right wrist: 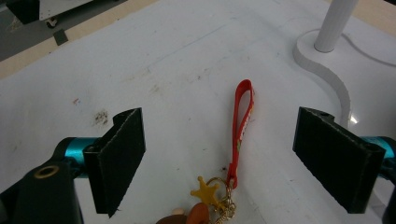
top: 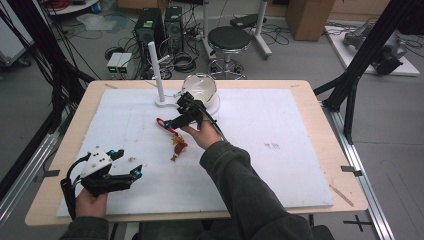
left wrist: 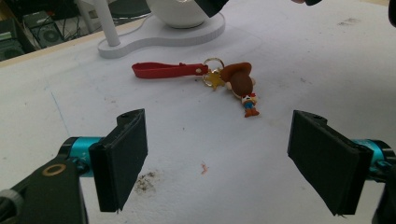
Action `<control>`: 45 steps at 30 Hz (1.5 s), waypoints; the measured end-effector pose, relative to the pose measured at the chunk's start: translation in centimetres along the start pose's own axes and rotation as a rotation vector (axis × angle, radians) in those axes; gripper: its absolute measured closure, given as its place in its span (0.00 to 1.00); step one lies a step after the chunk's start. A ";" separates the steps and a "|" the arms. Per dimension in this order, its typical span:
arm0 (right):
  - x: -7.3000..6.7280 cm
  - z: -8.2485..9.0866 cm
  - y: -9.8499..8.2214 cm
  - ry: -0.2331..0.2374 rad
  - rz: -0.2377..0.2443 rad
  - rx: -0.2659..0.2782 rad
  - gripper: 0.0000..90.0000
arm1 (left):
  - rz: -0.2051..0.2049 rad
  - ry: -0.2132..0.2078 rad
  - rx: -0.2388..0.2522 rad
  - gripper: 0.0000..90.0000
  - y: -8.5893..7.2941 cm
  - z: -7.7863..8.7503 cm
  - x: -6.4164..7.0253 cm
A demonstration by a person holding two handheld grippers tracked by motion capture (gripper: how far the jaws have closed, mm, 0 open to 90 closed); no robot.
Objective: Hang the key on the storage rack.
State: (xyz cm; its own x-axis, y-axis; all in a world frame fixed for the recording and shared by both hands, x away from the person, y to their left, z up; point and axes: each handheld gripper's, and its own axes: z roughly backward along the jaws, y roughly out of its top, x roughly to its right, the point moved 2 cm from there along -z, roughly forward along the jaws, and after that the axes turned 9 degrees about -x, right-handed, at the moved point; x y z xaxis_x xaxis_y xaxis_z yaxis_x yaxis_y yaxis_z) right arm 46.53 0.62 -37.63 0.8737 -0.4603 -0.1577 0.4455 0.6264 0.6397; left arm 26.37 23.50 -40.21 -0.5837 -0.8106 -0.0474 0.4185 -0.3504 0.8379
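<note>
The keychain (left wrist: 219,79) lies flat on the white mat (top: 280,165), just in front of the white stand (top: 162,97) with its upright post and the bowl-shaped dish (top: 202,90) beside it. Its red strap (right wrist: 242,126) stretches out toward the stand's base, and the ring, yellow star charm (right wrist: 205,191) and brown figure (left wrist: 240,81) bunch together at the other end. My right gripper (top: 186,112) hangs over it, and in the right gripper view the strap runs up between my two black pads; they stand wide apart and touch nothing. My left gripper (top: 125,175) rests low near the front left of the mat, well apart from the keychain, its pads spread wide and empty too, with the keychain lying farther off between them in the left gripper view.
</note>
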 end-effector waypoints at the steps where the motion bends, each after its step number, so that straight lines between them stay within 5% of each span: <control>1: 0.0 -0.1 0.0 -0.001 -0.002 -0.005 0.19 | 0.001 0.000 0.000 0.23 0.0 0.0 0.0; 32: -0.1 -3.3 -0.5 -0.031 0.019 -0.102 0.47 | 0.002 -0.002 0.002 0.23 0.0 0.0 0.0; 45: 0.6 -4.4 -1.0 -0.054 -0.018 -0.147 0.58 | 0.007 -0.004 0.008 0.23 0.0 0.0 0.0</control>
State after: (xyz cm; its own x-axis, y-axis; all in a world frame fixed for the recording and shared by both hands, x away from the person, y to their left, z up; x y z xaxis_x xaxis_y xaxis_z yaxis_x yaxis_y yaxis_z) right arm 47.50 2.48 -41.67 0.8552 -0.5030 -0.1254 0.4886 0.7012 0.5192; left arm 26.40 23.47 -40.21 -0.5837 -0.8110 -0.0398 0.4168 -0.3413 0.8425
